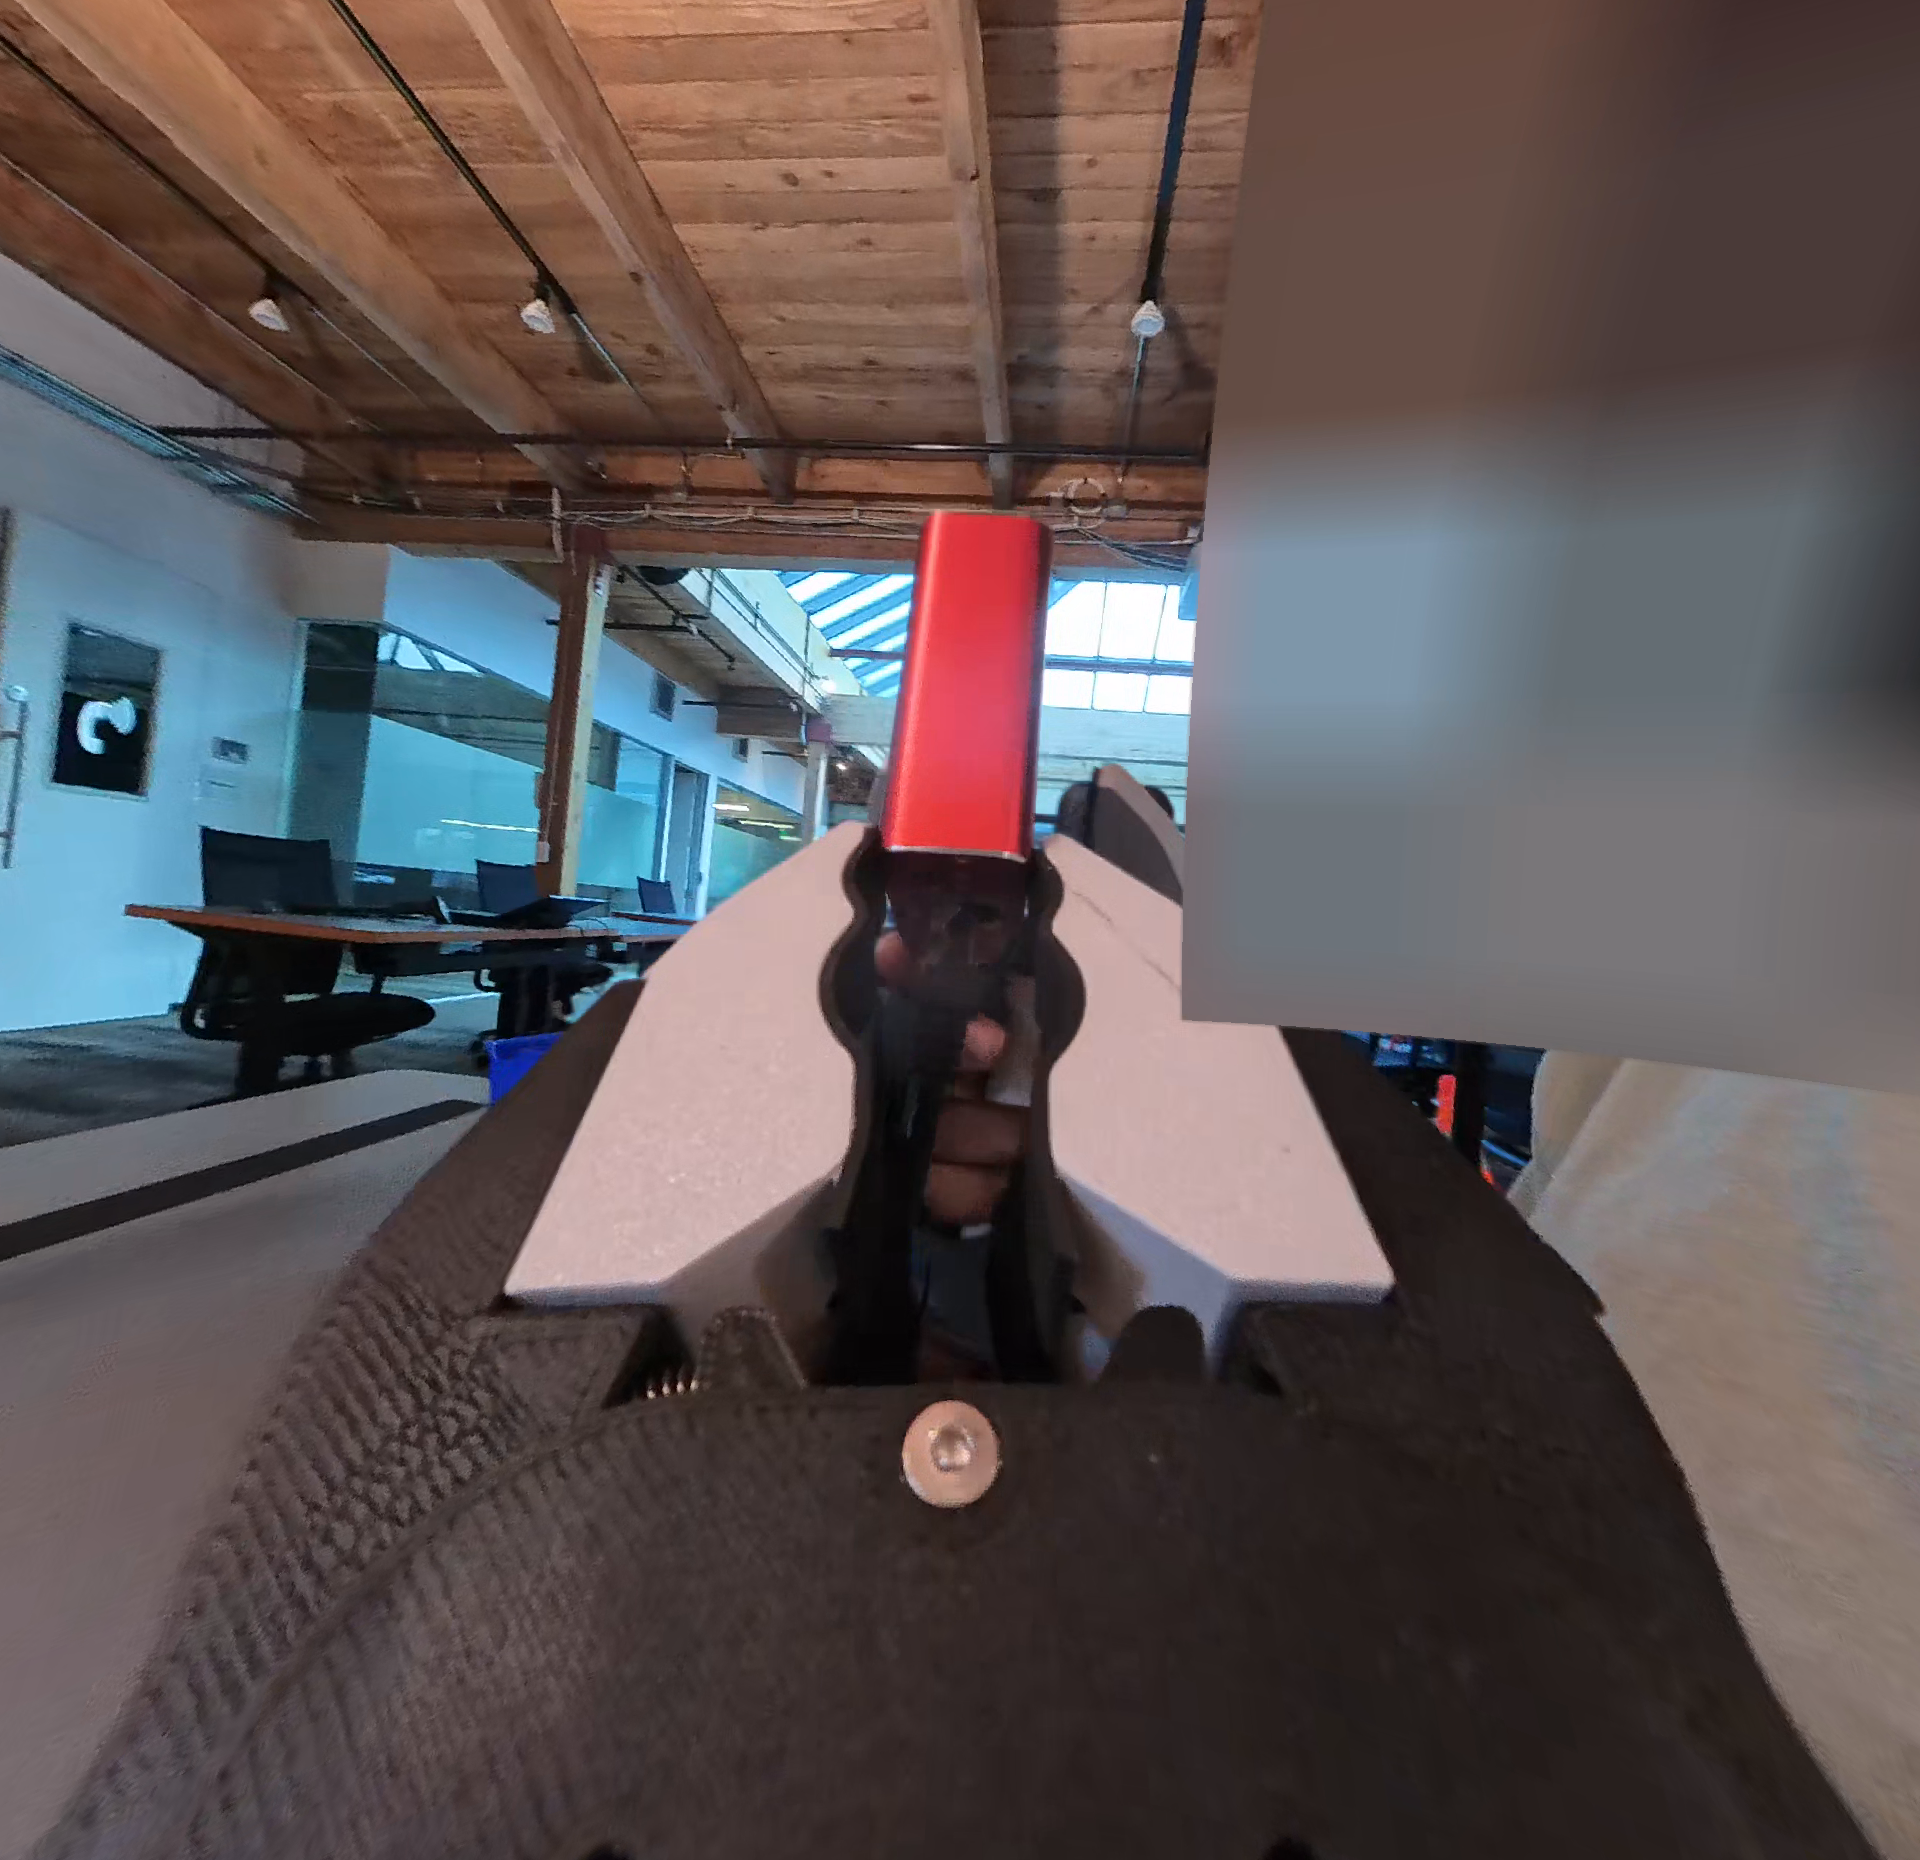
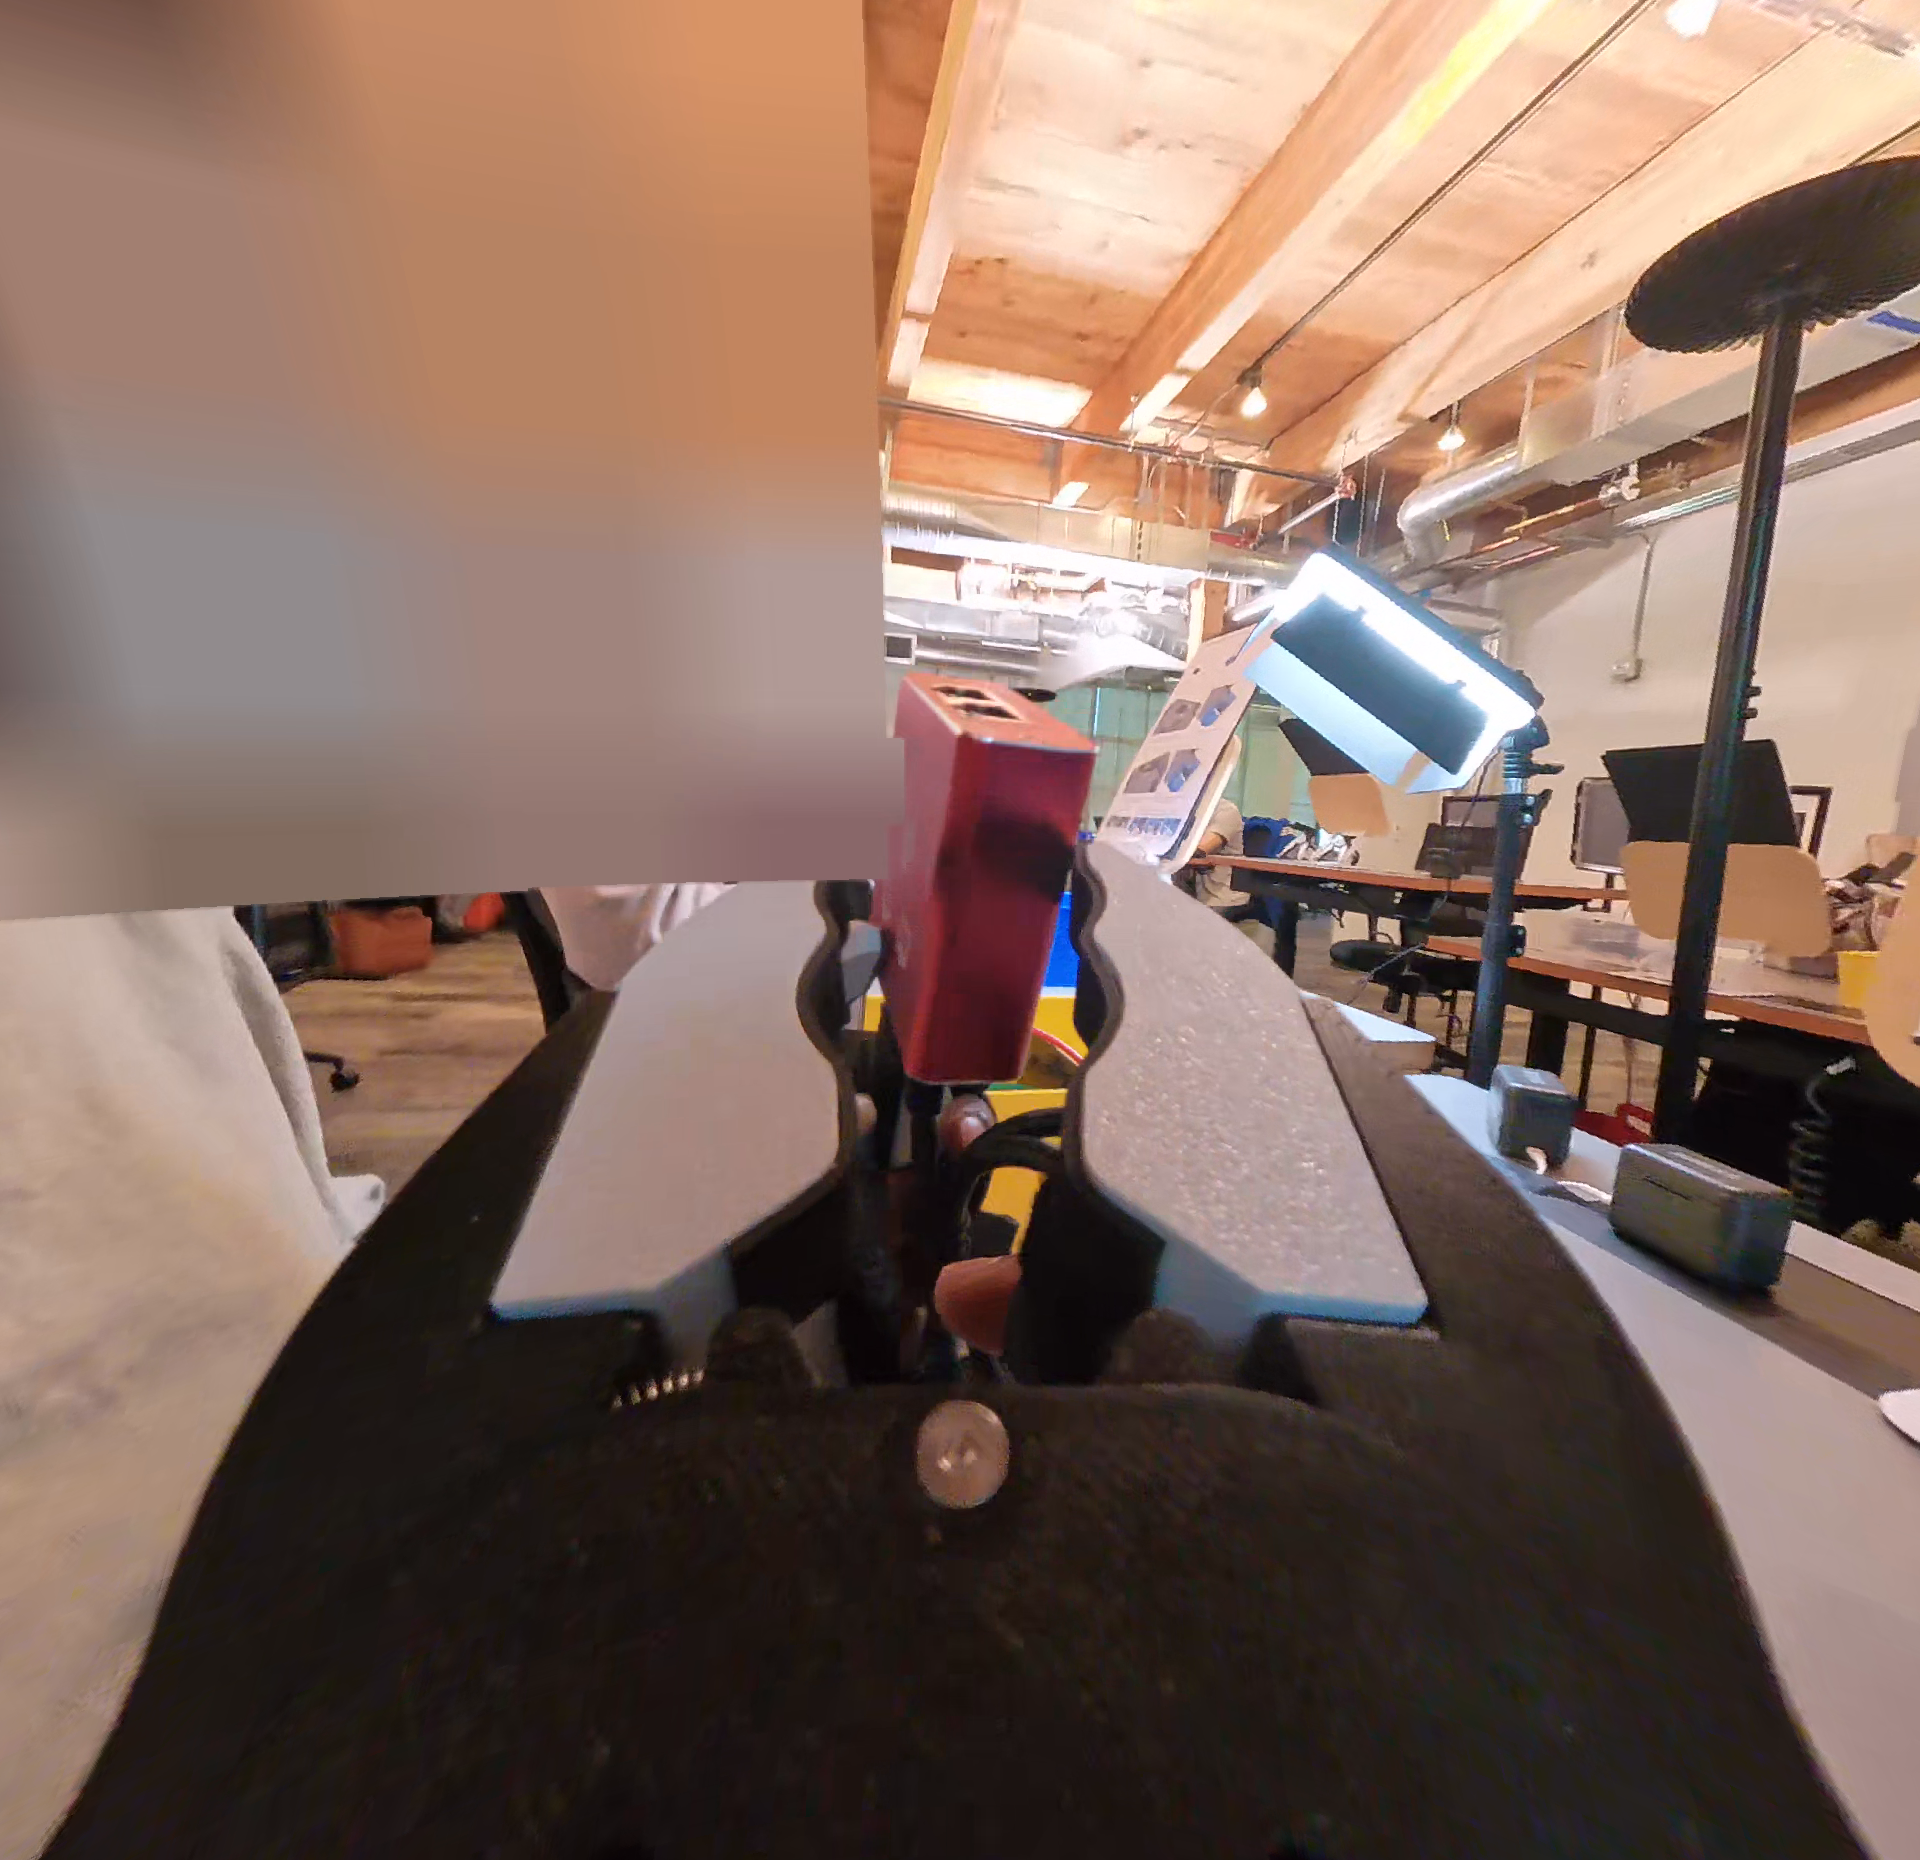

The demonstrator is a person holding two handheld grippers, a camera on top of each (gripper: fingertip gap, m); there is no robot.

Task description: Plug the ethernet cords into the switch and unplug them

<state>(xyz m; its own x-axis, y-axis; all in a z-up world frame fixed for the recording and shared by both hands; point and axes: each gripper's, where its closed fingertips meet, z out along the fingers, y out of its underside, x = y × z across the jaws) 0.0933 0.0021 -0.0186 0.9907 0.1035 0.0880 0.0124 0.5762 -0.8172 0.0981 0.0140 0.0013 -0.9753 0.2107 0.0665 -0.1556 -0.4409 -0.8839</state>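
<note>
A red metal switch stands upright in the left wrist view. My left gripper is shut on its near end, with the rest sticking out past the fingertips. The same switch shows in the right wrist view, tilted, with its ports facing up at the far end. It sits in the gap of my right gripper, whose jaws stand a little wider than the switch. I cannot tell whether the pads press it. Dark cables and a hand's fingers show below it. No plug sits in the visible ports.
A grey table lies low left and also shows in the right wrist view, with two small grey boxes and a black stand pole. A lit light panel hangs behind. The person's pale garment is close. Only a small space, under 4 cm, lies between the two pairs of fingers.
</note>
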